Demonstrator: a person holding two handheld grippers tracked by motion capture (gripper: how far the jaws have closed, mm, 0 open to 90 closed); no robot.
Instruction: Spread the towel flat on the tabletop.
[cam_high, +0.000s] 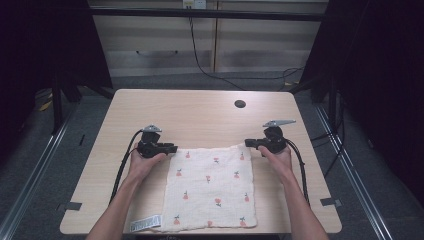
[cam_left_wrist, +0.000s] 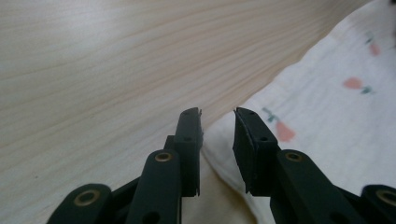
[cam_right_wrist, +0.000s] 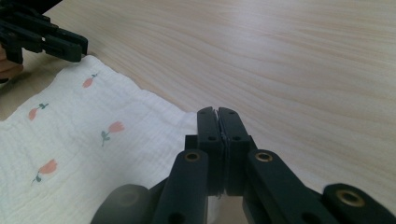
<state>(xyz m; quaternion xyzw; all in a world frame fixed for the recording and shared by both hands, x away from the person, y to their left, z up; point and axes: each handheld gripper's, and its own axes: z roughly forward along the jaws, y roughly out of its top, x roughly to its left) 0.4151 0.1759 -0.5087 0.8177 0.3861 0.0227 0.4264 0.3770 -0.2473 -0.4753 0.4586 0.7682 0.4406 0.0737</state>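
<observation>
One cloth (cam_high: 210, 187) lies on one table (cam_high: 200, 107); the left gripper (cam_left_wrist: 218, 122) gapes at its far-left corner, the right gripper (cam_right_wrist: 218, 116) is clamped on its far-right corner.

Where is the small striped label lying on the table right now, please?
In the high view the striped label lies at the table's near edge, just left of the cloth's near-left corner, beside the person's left forearm.

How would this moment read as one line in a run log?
cloth: flat on table | left gripper: open at far corner | right gripper: shut at other far corner
</observation>
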